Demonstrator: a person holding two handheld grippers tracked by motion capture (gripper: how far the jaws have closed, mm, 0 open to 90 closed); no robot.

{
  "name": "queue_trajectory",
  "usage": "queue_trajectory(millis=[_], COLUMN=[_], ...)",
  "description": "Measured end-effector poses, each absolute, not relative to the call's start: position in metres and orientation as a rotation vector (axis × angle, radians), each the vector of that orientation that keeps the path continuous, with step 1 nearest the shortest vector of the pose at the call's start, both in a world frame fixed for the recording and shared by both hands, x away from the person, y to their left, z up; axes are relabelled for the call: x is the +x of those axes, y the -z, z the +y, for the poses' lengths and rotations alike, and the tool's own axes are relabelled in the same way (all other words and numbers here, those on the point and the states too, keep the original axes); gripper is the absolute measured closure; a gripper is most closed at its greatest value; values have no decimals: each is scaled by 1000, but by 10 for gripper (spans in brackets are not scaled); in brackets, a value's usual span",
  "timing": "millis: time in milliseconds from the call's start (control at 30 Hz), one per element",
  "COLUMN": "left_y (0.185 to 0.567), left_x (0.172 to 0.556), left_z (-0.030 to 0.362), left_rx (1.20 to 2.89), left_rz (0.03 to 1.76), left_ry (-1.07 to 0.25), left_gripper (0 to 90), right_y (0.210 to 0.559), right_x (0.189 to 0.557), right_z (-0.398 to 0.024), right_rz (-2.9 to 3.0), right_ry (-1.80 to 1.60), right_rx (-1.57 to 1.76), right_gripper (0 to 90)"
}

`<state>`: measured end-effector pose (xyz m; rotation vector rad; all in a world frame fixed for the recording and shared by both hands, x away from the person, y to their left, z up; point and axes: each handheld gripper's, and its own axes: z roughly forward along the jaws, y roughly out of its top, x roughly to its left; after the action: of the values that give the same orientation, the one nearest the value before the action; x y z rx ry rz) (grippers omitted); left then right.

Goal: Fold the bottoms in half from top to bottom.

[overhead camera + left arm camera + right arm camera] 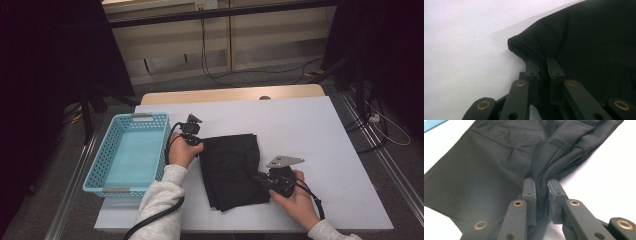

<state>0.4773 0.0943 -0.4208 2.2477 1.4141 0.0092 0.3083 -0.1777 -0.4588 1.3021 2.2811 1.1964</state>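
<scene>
1. We held the left gripper (pixel 196 141) clamped on the rolled hem at the far left corner of the black garment (pixel 231 170), a fold of cloth pinched between its narrow jaws in the left gripper view (pixel 541 71).
2. We held the right gripper (pixel 263 179) clamped on the bunched edge at the garment's near right side; the right gripper view (pixel 541 192) showed gathered layers squeezed between its pads.
3. The garment lay folded on the white table (pixel 320 145), just beside the turquoise basket (pixel 129 152) and not in it.
4. We judged that either grip might have caught only the top layer; lifting then would have let the lower layers drop open and spoil the fold.
5. We also judged that the slick cloth could slide out of the pads, since each grip took only a thin edge.
6. If the two hands pulled apart unevenly, the bundle could sag in the middle and snag on the basket's rim.
7. The cloth looked thin, smooth and faintly glossy, with stitched seams and a soft, limp drape.
8. The basket was rigid plastic, rectangular, with perforated walls; the table was flat and matte.
</scene>
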Motion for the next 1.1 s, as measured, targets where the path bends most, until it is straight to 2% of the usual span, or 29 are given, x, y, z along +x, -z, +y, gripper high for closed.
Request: queue_trajectory(millis=[1100], left_y=[375], left_x=[490], left_z=[82], left_rx=[2384], left_rz=[1471], left_ry=[24], left_gripper=[815], right_y=[447], right_x=[304], right_z=[-178], right_rz=[2231], right_ry=[-1263], right_rx=[1257], right_gripper=[795])
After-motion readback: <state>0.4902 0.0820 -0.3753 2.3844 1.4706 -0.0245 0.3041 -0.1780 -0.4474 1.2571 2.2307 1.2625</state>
